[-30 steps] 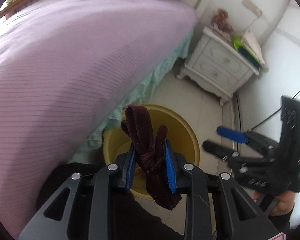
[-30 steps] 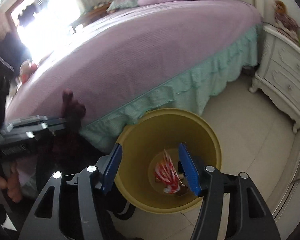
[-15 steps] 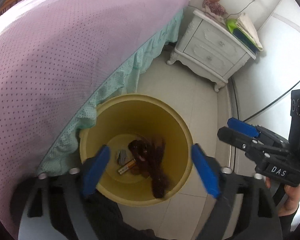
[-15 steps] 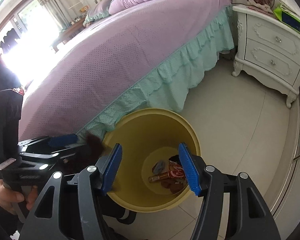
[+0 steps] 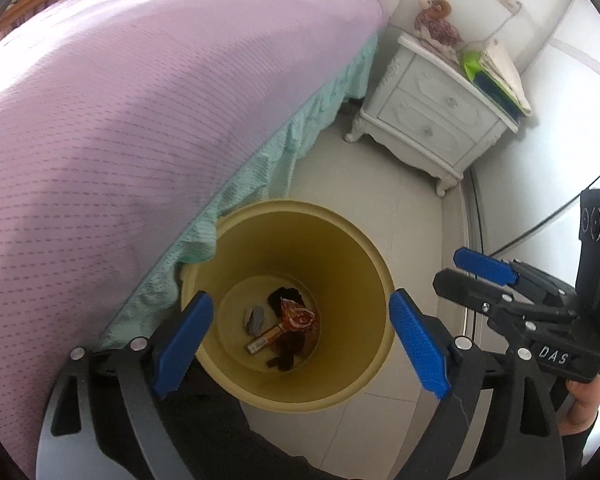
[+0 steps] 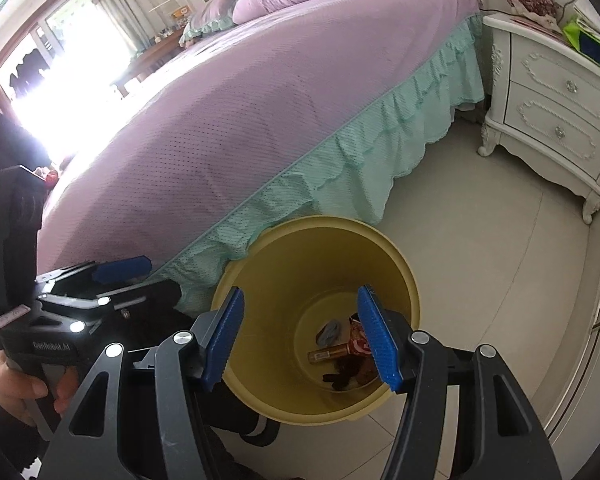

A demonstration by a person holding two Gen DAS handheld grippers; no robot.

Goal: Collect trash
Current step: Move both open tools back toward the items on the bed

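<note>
Both tools hang over the yellow bin (image 5: 288, 216), lower centre of frame. Left gripper (image 5: 300, 340) gapes wide and empty, right gripper (image 6: 300, 336) likewise. Trash (image 5: 288, 328) lies at the bottom (wrapper, dark scraps). Drop looks done; next needs fresh litter.

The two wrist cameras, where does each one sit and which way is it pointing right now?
Left wrist: on the left gripper, looking down into the yellow bin beside the bed; its open blue fingers show, with the right gripper at right.
Right wrist: on the right gripper, facing the bin more obliquely; the left gripper and hand show at left.
Shared: bin, trash, bed, nightstand.
</note>
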